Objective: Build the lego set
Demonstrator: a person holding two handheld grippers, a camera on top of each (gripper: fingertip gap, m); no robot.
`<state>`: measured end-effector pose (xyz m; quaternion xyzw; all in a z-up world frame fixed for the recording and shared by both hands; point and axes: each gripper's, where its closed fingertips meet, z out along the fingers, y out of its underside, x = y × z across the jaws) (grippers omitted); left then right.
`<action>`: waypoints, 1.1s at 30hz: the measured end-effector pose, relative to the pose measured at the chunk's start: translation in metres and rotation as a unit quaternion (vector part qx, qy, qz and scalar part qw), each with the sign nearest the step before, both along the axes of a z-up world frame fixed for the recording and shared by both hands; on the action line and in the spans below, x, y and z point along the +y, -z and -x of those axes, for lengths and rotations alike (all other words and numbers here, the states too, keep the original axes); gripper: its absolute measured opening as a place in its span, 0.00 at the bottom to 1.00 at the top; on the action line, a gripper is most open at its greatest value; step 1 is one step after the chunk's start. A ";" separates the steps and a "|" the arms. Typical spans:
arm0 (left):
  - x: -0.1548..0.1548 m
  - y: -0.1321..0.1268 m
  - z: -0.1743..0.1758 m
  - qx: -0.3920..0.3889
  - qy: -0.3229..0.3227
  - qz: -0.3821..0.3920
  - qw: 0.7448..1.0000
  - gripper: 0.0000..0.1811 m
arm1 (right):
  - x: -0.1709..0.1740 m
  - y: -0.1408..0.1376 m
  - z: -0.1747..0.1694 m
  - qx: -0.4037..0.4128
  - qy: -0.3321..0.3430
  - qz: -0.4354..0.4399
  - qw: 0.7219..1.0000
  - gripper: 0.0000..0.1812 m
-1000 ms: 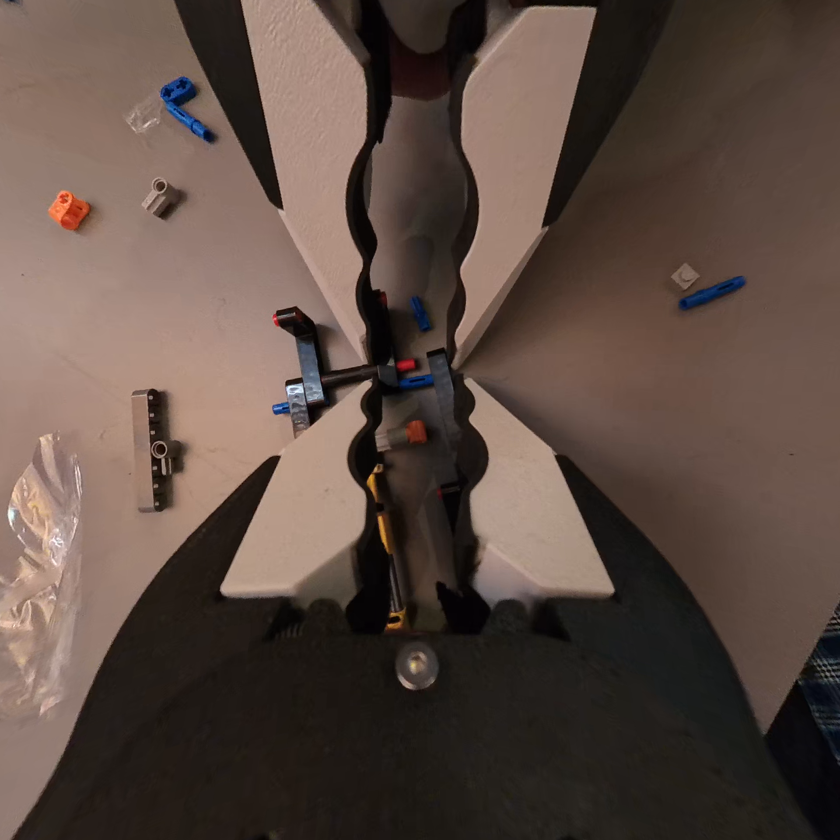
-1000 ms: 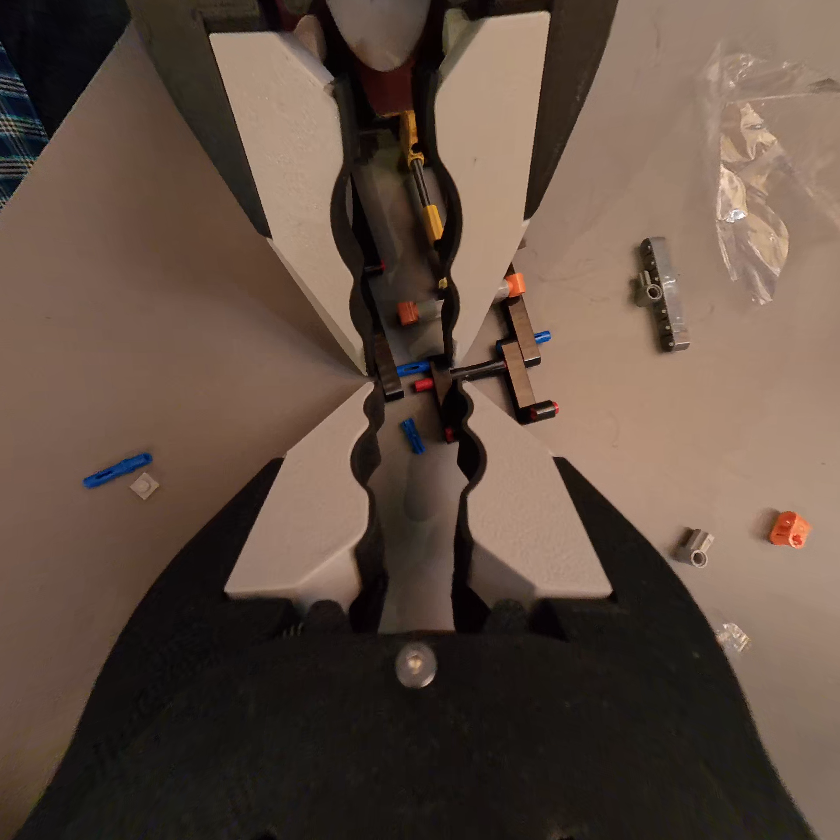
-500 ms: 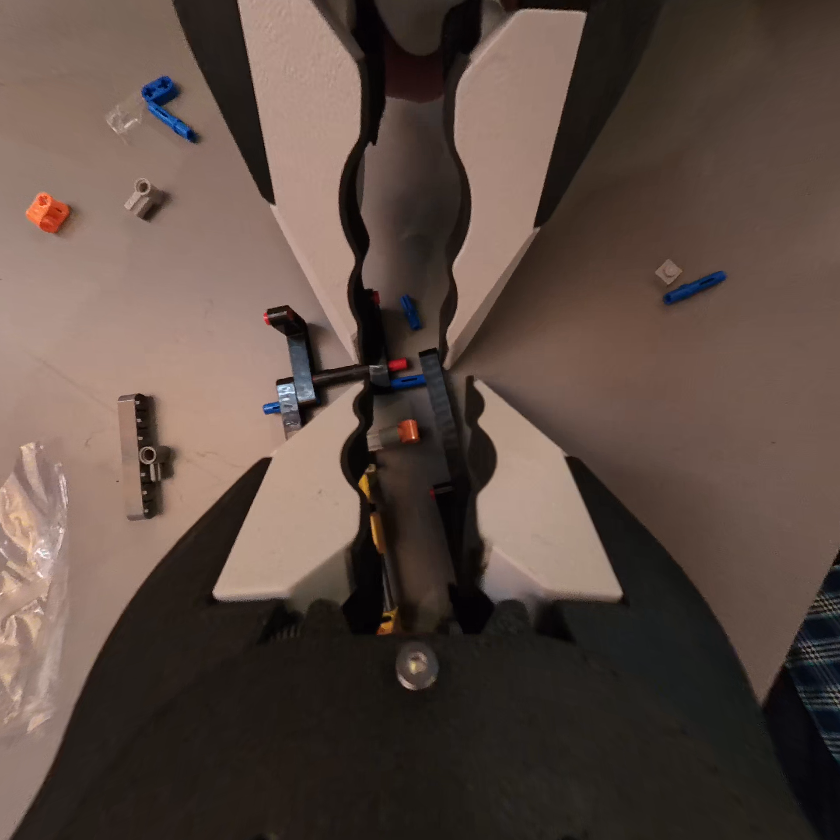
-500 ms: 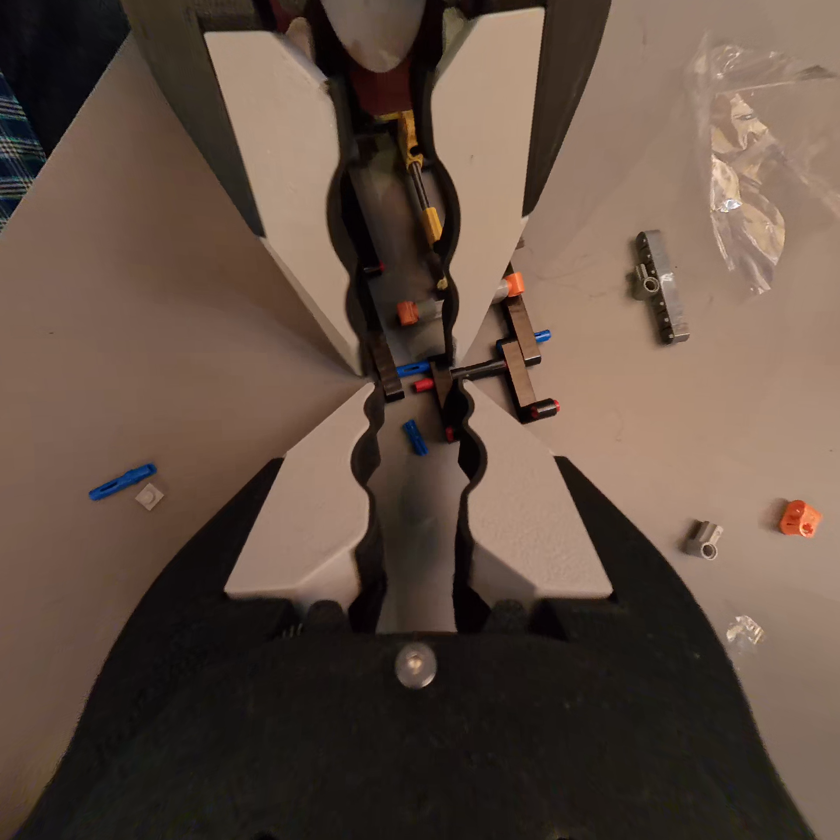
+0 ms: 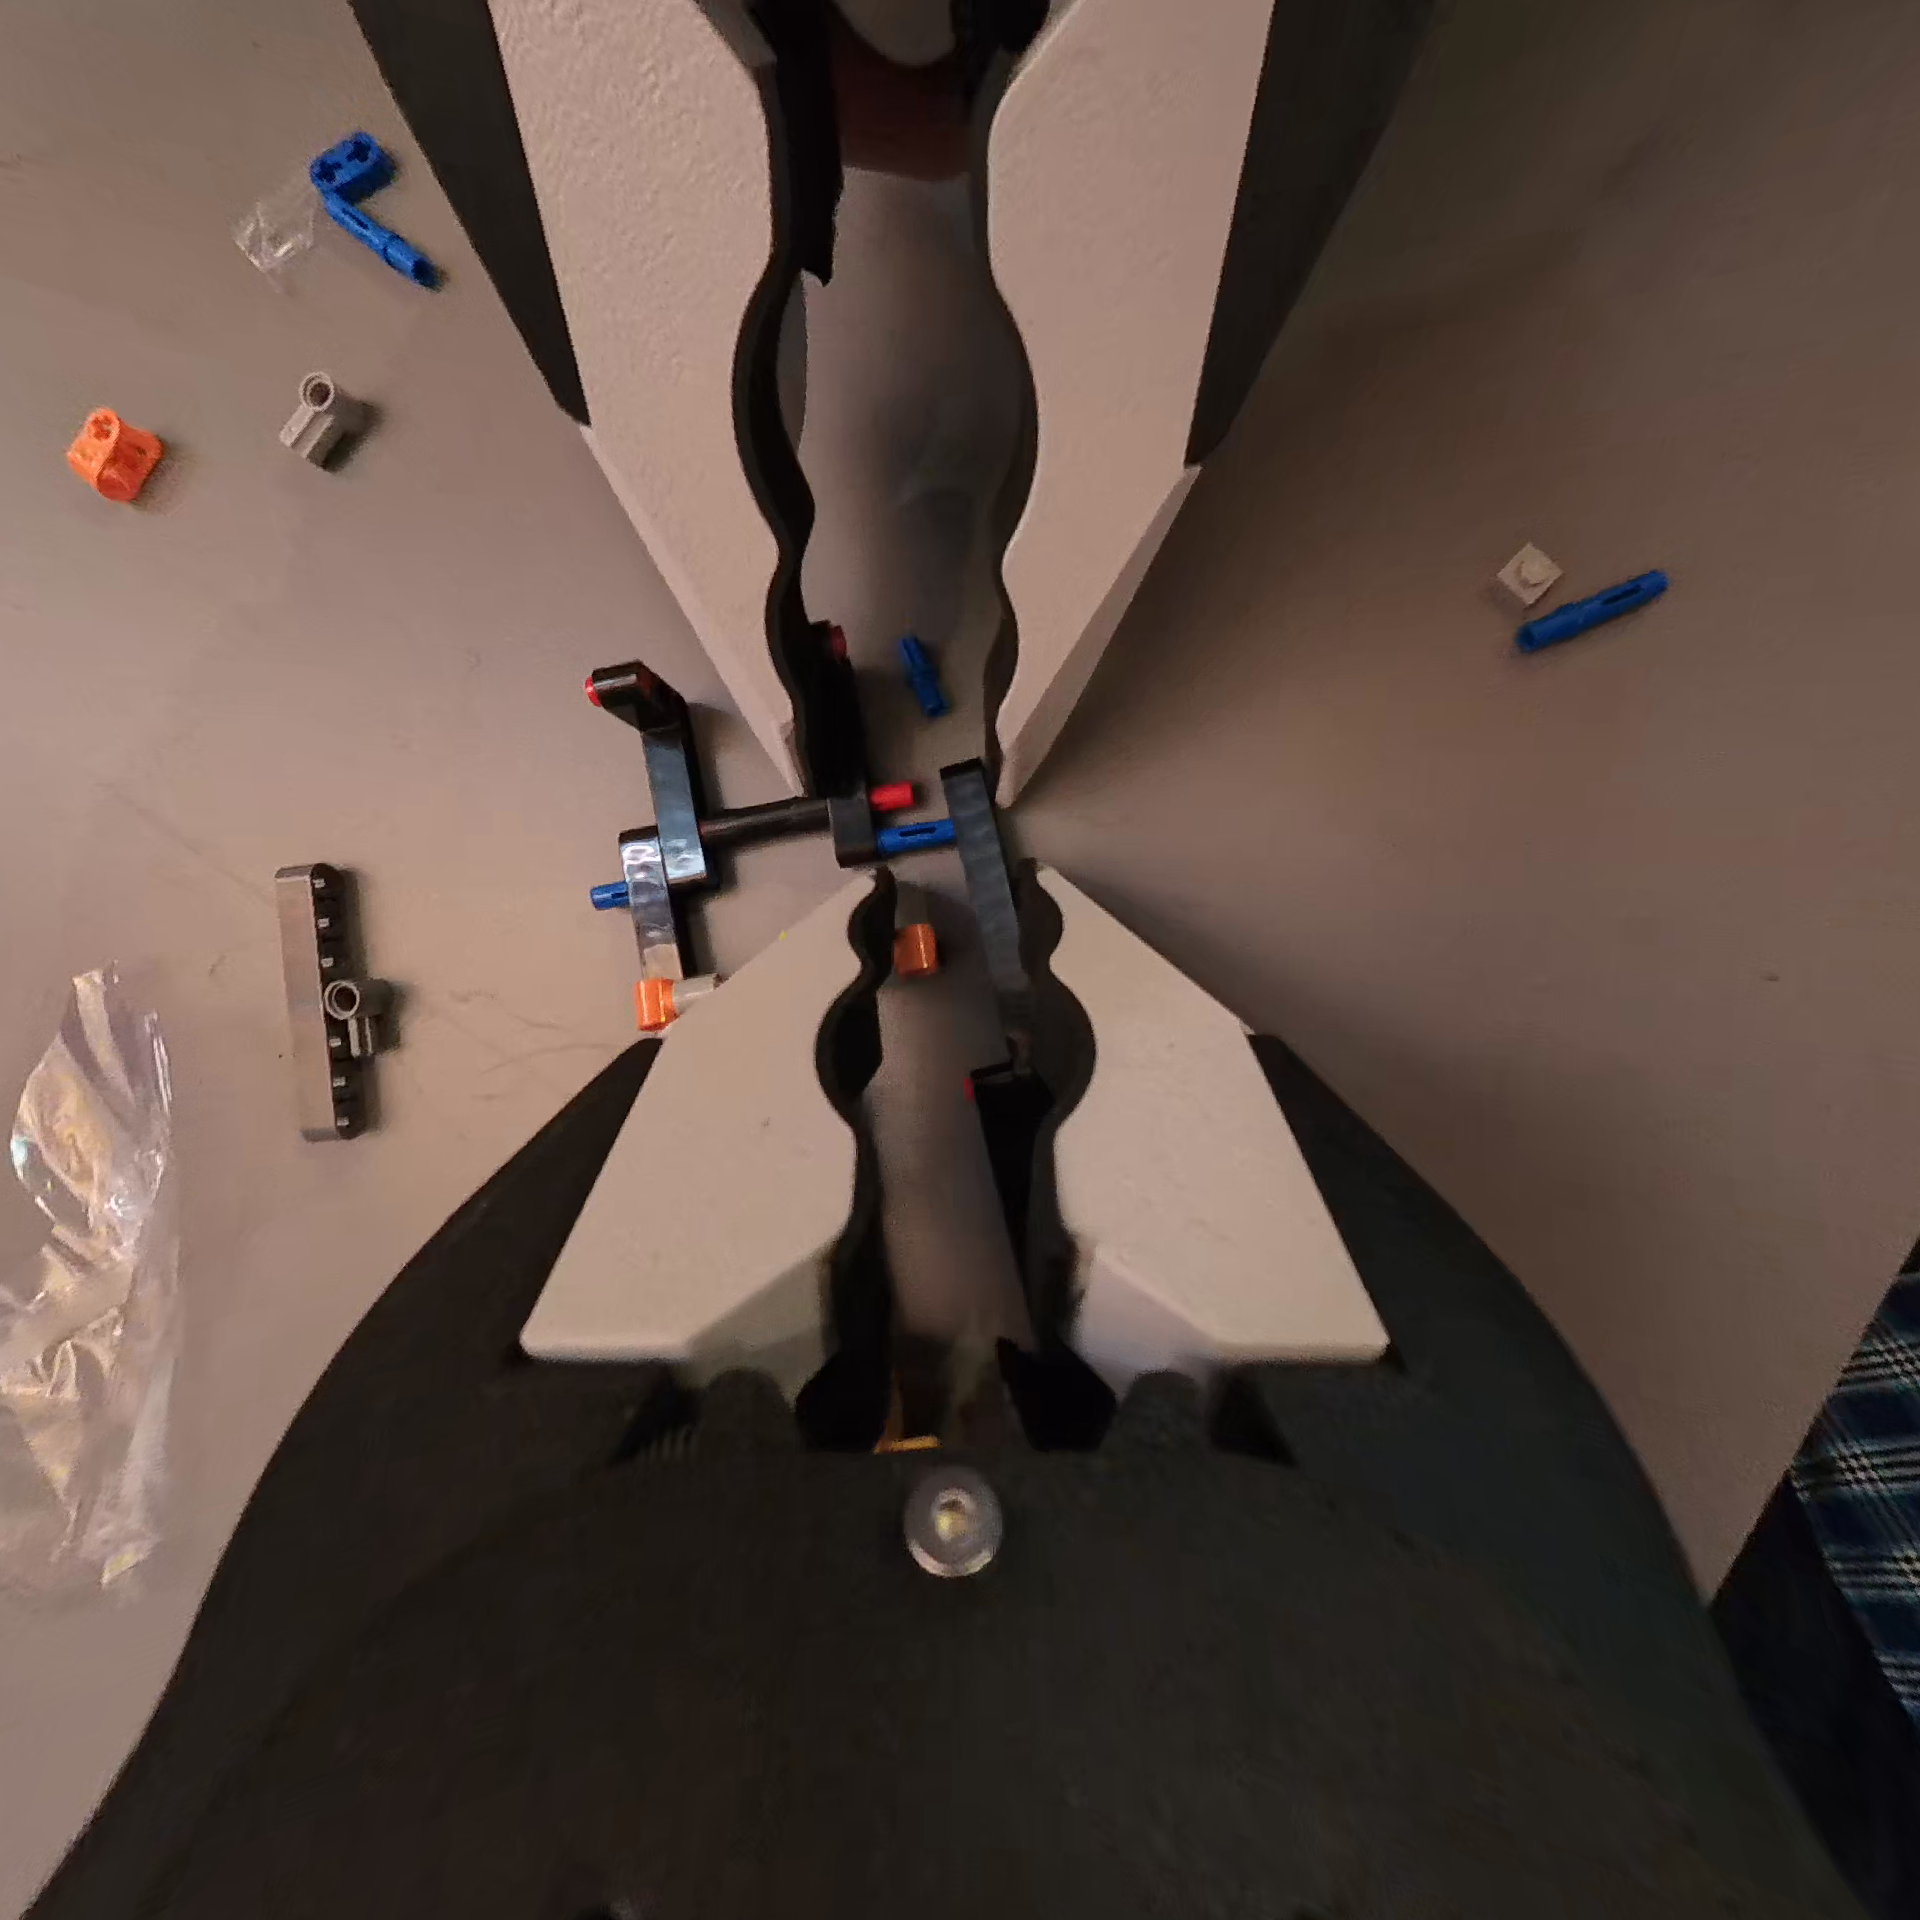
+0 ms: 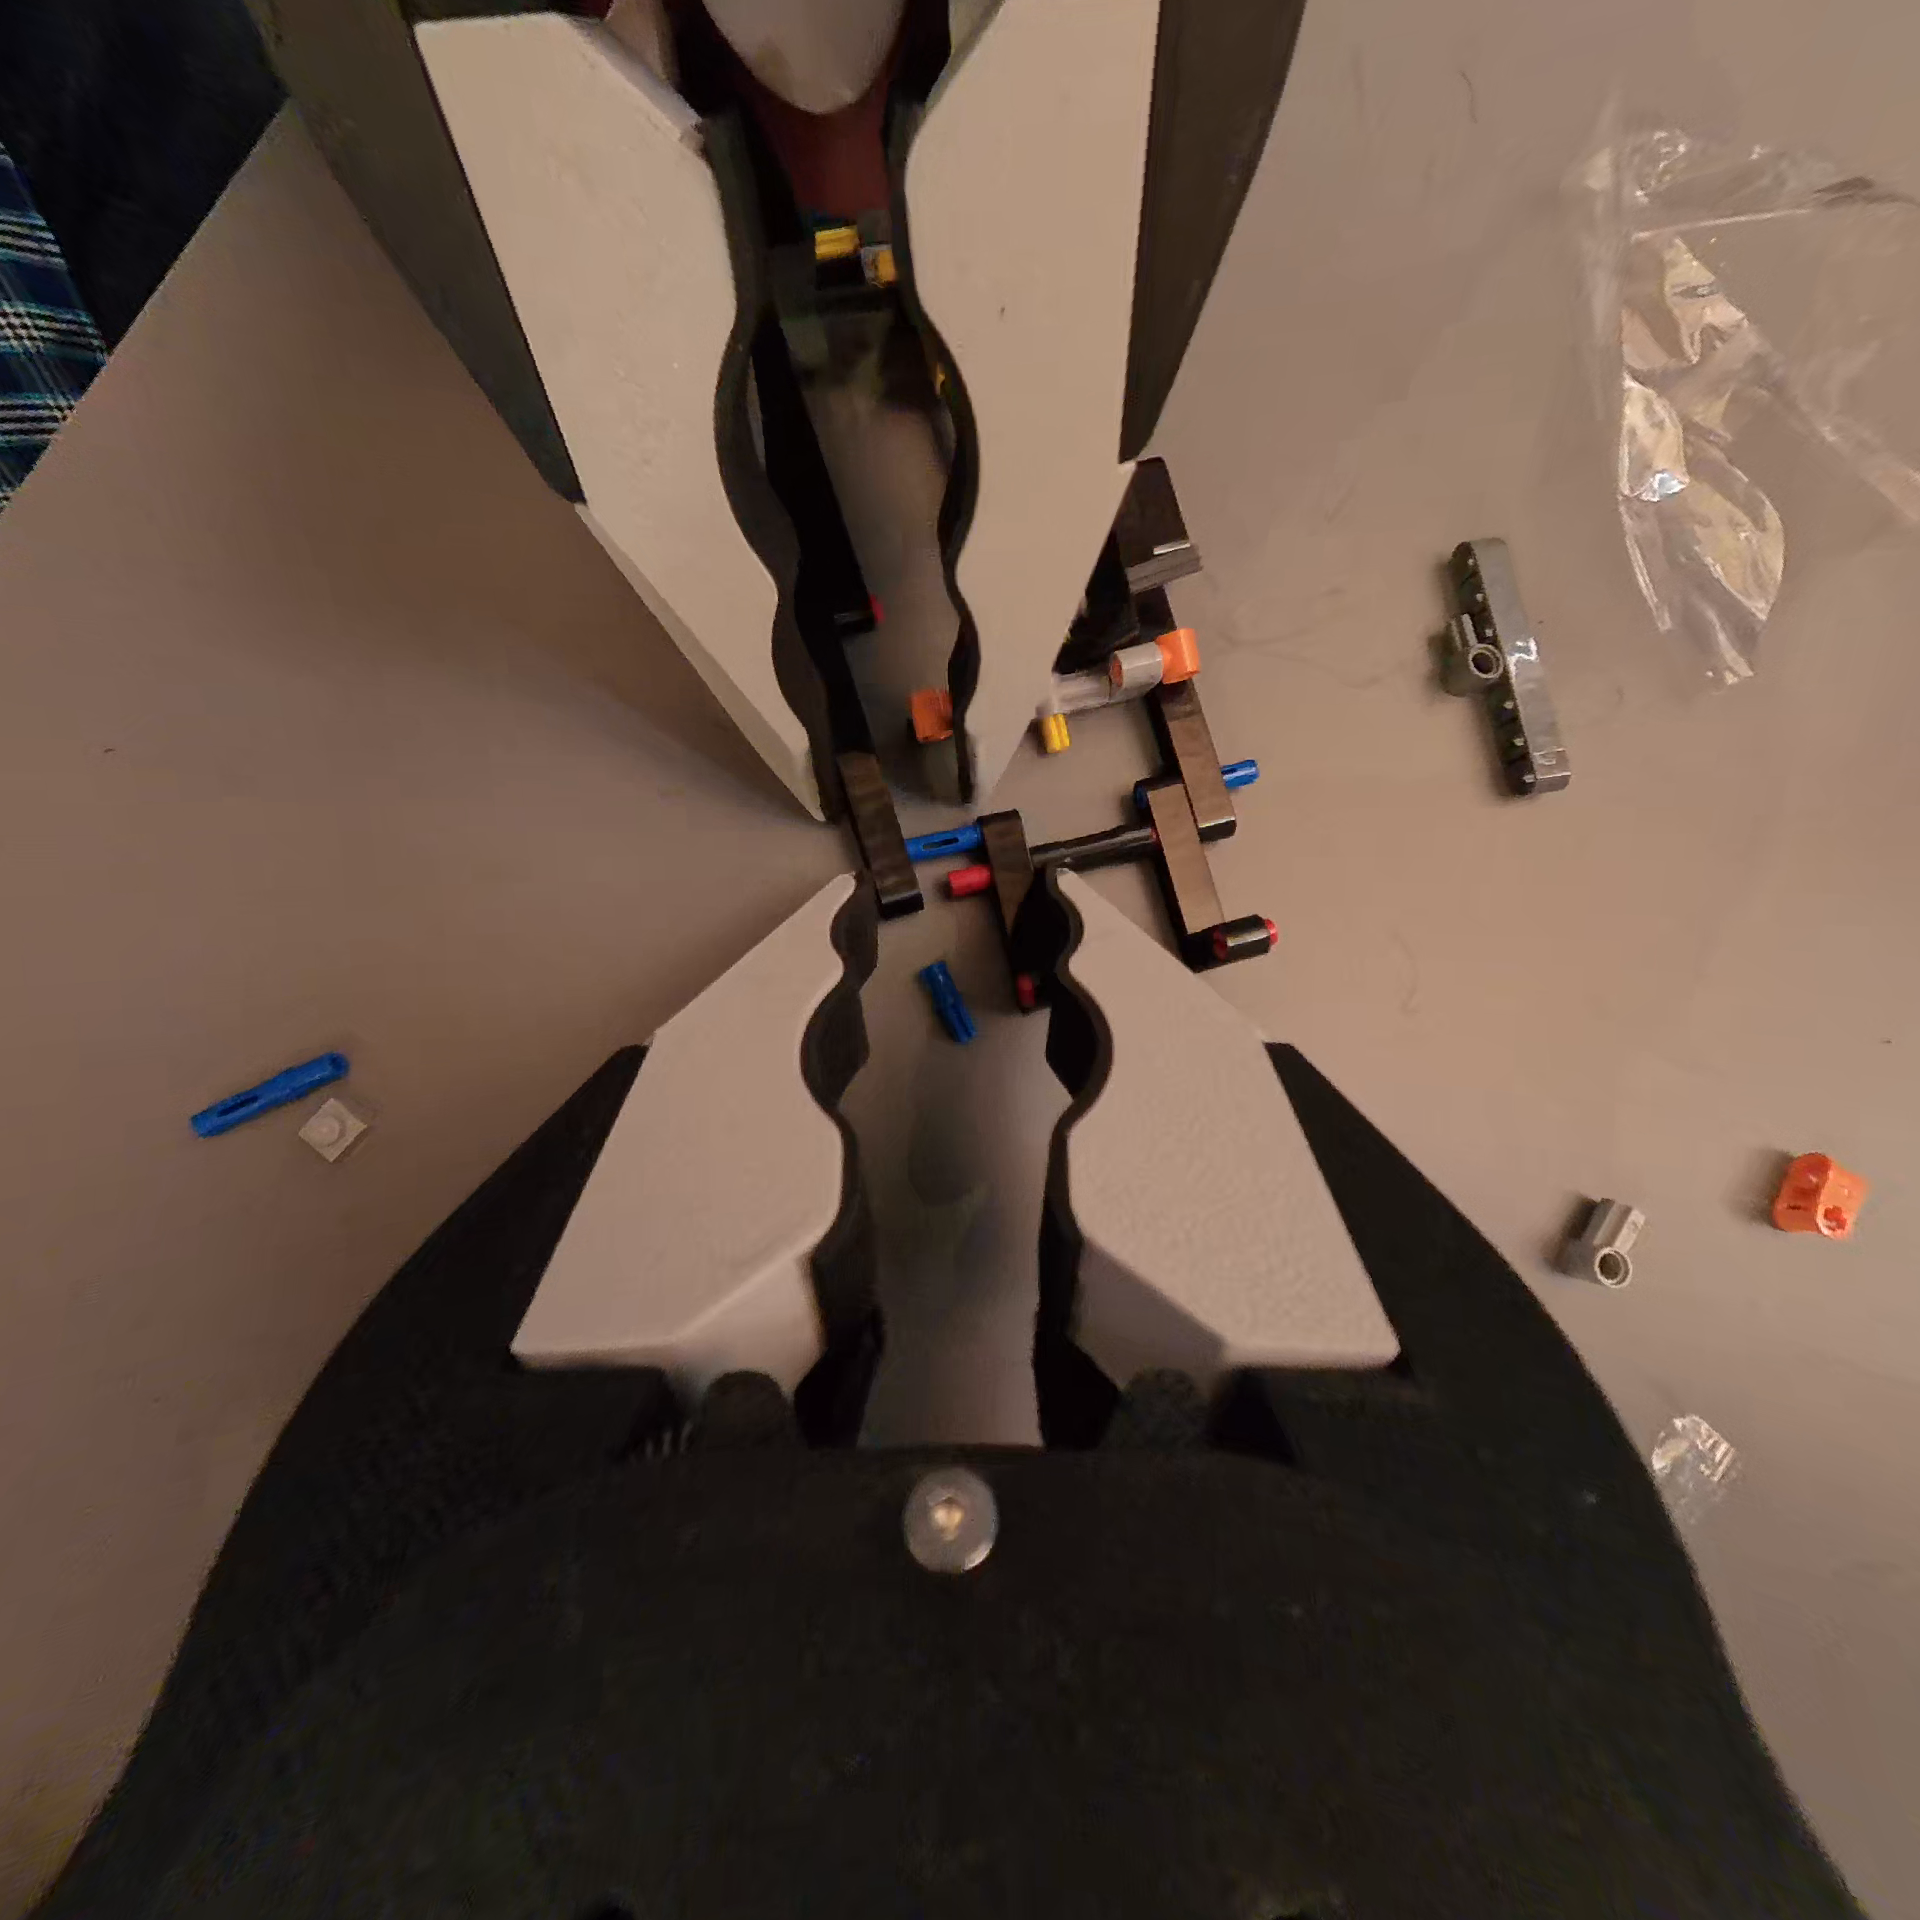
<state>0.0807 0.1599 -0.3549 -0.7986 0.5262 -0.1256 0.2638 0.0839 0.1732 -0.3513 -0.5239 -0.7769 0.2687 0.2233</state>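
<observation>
Both claws meet tip to tip over the table (image 5: 1455, 935), left claw (image 5: 956, 894) narrowed around a black beam (image 5: 987, 883), right claw (image 6: 961, 894) narrowed around the black frame (image 6: 1179, 862), a blue pin (image 6: 940, 844) bridging them crosswise.

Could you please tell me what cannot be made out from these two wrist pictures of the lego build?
- Left wrist view: the yellow part deep between the left gripper fingers is blurred and mostly hidden by their dark pads.
- Right wrist view: the black lego assembly is partly covered by the left gripper's white finger, so its far end is unseen.
- Both views: whether either gripper actually pinches the assembly is unclear.
</observation>
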 end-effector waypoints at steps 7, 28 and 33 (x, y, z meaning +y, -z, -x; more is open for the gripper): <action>-0.003 0.001 -0.007 0.000 0.015 0.000 1.000 0.05 | 0.000 0.000 0.000 0.003 -0.002 -0.002 1.000 0.16; -0.007 0.000 -0.004 0.005 0.005 -0.018 1.000 0.05 | -0.001 -0.001 0.000 0.018 -0.012 0.007 1.000 0.16; -0.006 0.000 -0.004 0.000 0.011 -0.015 1.000 0.04 | -0.002 -0.001 0.000 0.023 -0.016 0.009 1.000 0.16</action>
